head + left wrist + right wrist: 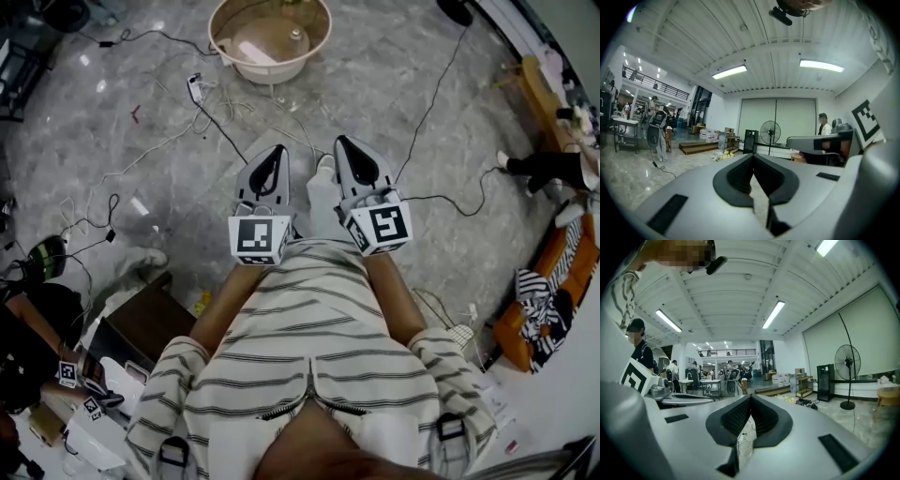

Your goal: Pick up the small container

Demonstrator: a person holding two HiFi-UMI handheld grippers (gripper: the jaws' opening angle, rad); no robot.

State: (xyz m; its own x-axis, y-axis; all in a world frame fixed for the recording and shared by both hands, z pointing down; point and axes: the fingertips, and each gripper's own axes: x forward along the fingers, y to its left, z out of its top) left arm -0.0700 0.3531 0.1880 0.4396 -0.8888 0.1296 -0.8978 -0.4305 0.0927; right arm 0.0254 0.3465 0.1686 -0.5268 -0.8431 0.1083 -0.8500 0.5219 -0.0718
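Observation:
In the head view both grippers are held close to the striped shirt, above a grey marble floor. The left gripper [278,150] and the right gripper [340,142] point away from the body, side by side, jaws together and empty. Farther ahead stands a round beige tray-like table [225,49] with a small pale container [296,36] on it, well beyond both grippers. In the left gripper view the left gripper [753,158] has its dark pads meeting at the tip. The right gripper [750,398] looks the same in the right gripper view. Both gripper views look across the hall, not at the container.
Cables [169,141] and a white power strip [195,87] trail over the floor between me and the round table. A brown cabinet [141,323] stands at lower left. An orange seat [553,281] and a person's legs [548,167] are at the right. A standing fan [847,376] is in the hall.

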